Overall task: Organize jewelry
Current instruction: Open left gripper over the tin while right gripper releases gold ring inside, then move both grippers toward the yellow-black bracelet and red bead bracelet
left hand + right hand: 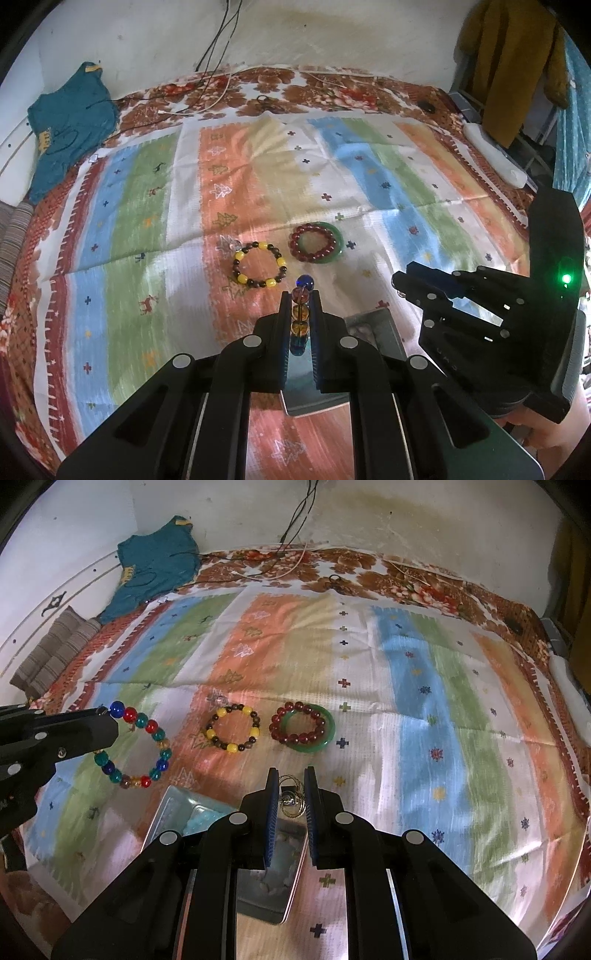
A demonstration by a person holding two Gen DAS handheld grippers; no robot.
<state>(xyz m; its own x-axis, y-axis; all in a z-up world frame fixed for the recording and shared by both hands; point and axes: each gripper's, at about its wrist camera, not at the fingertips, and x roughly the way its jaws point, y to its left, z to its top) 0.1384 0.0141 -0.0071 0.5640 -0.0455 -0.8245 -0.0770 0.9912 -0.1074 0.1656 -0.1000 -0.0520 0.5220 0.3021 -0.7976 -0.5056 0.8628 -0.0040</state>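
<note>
My left gripper (300, 295) is shut on a multicoloured glass bead bracelet (300, 314), held edge-on above a metal tin (373, 325); the right wrist view shows the bracelet (147, 746) hanging as a ring from the left gripper (101, 712). My right gripper (291, 775) is shut on thin gold hoop earrings (290, 797) above the tin (269, 882). It also shows in the left wrist view (400, 284). A yellow-and-brown bead bracelet (258, 266) (233, 730) lies on the striped cloth. A dark red bead bracelet (314, 243) (297, 722) lies on a green bangle (338, 240) (328, 731).
A small clear piece (228, 242) (216, 699) lies behind the yellow bracelet. A teal garment (70, 122) (159, 561) and cables (207, 96) lie at the bed's far edge by the wall. A mustard garment (513, 62) hangs at the right.
</note>
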